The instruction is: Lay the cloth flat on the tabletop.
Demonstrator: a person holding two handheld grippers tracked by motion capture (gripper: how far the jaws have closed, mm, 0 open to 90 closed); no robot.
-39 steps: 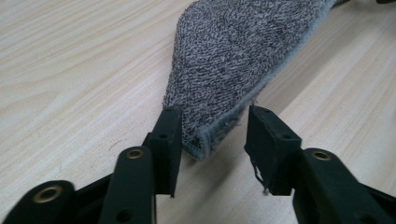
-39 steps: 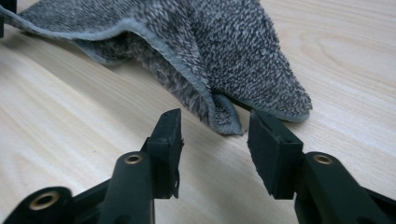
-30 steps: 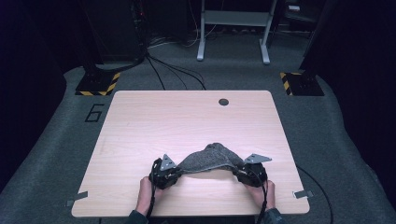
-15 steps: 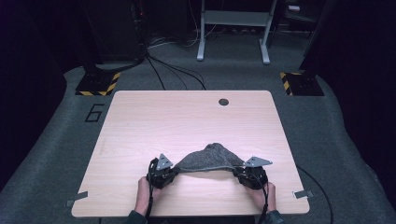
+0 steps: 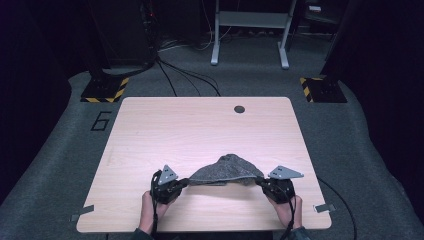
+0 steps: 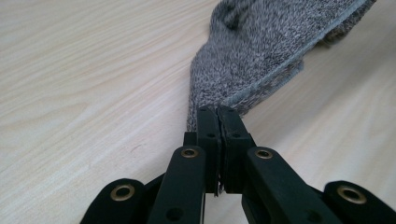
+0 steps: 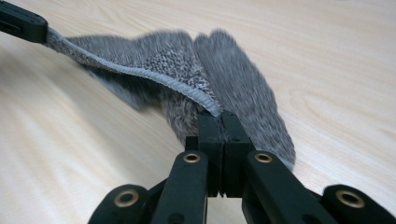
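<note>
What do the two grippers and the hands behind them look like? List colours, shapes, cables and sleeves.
The left gripper and the right gripper are both black, and each carries a grey three-cornered plate on top. In the gripper views, each has two flat black jaws on linked arms with brass-coloured rivets. A dark cable trails back from each over the hand. The left hand and right hand are bare; dark sleeve cuffs show at the bottom edge.

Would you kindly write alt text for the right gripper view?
The right gripper is shut on one end of a grey knitted cloth over a light wooden table. The left gripper holds its far end.
</note>
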